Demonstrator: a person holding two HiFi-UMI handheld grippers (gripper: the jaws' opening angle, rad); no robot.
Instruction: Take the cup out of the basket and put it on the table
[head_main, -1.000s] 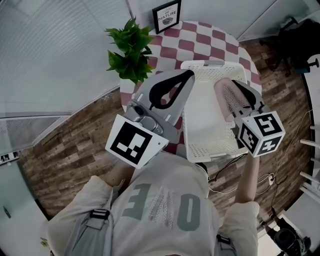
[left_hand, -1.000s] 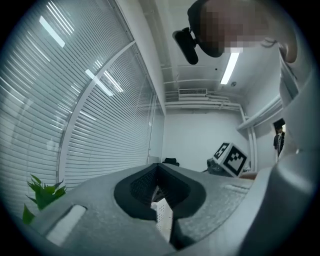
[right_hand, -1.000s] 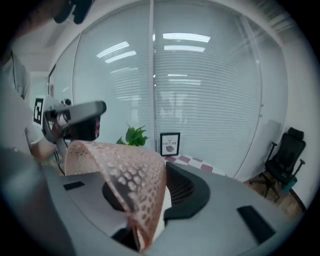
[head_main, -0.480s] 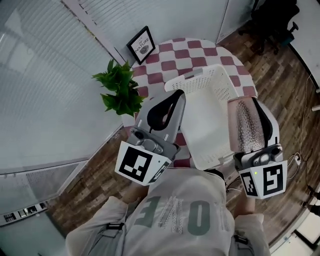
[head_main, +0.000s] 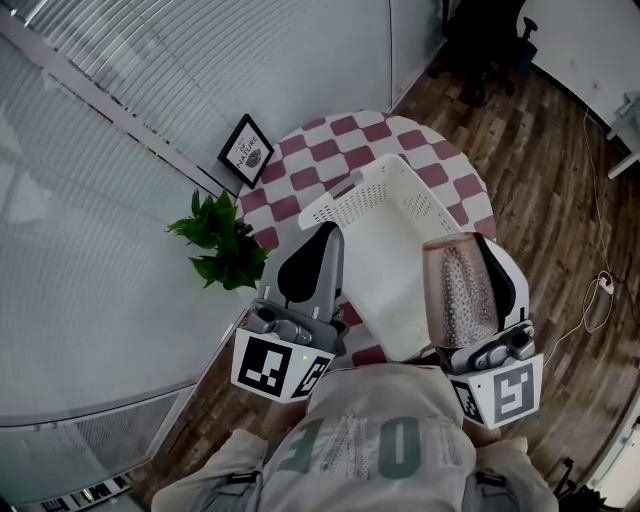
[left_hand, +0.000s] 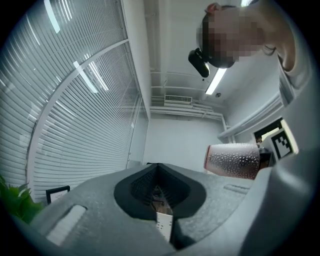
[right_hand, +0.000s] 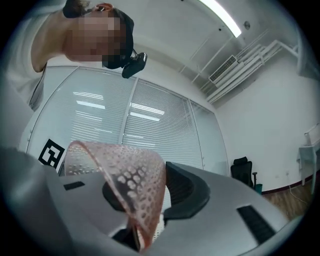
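The right gripper (head_main: 478, 270) is pinched on the wall of the pink dotted plastic cup (head_main: 458, 295), which lies along it, lifted clear. The left gripper (head_main: 318, 245) is closed, empty. Beyond sits the white plastic basket (head_main: 345, 205) on the round checked counter (head_main: 330, 150).

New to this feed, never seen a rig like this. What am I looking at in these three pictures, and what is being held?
No robot: a person holds a two-jaw gripper in each hand. The head view looks down from a camera on the person's head. The other two come from cameras riding on each gripper, looking along its jaws. On the checkered table stands a basket; a plant and a framed picture sit at the table's edge. The right gripper has its jaws shut on the wall of a pink cup, held in the air, not yet on the table. The left gripper is shut and empty.
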